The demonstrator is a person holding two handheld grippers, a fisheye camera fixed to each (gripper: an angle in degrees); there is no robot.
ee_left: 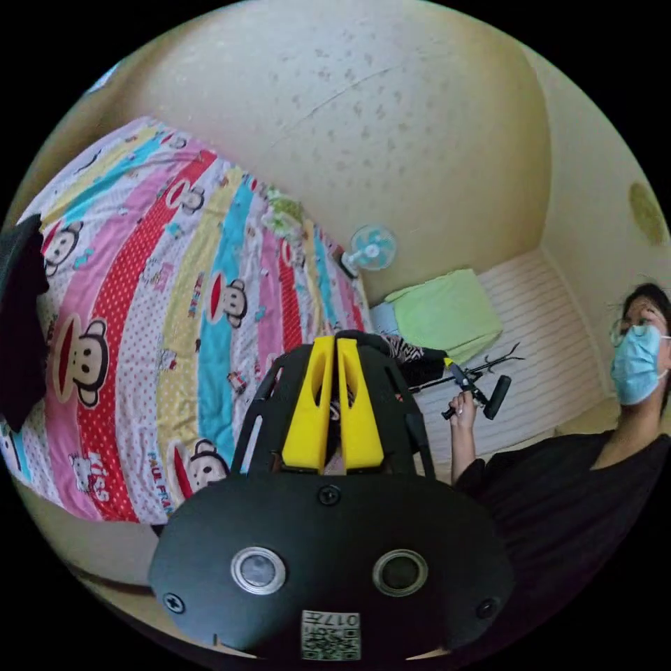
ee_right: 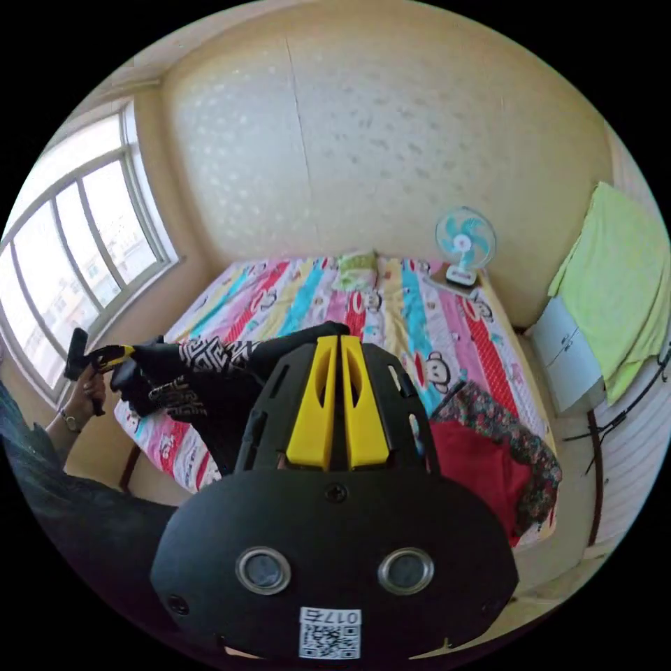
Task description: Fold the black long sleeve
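Here the black long sleeve (ee_right: 210,377) is hanging stretched in the air between both tools, above the striped cartoon bedsheet (ee_right: 391,307). The left gripper (ee_left: 334,349) and right gripper (ee_right: 334,349) are each pinching its cloth, jaws nearly together. Keeping it taut and level should help while lowering it flat onto the bed.

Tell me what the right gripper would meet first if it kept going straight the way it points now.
Probably the black long sleeve: the right gripper has its jaws together, and the garment stretches just past their tips toward the left gripper. Beyond it lies the striped bed cover. Depth is unclear.
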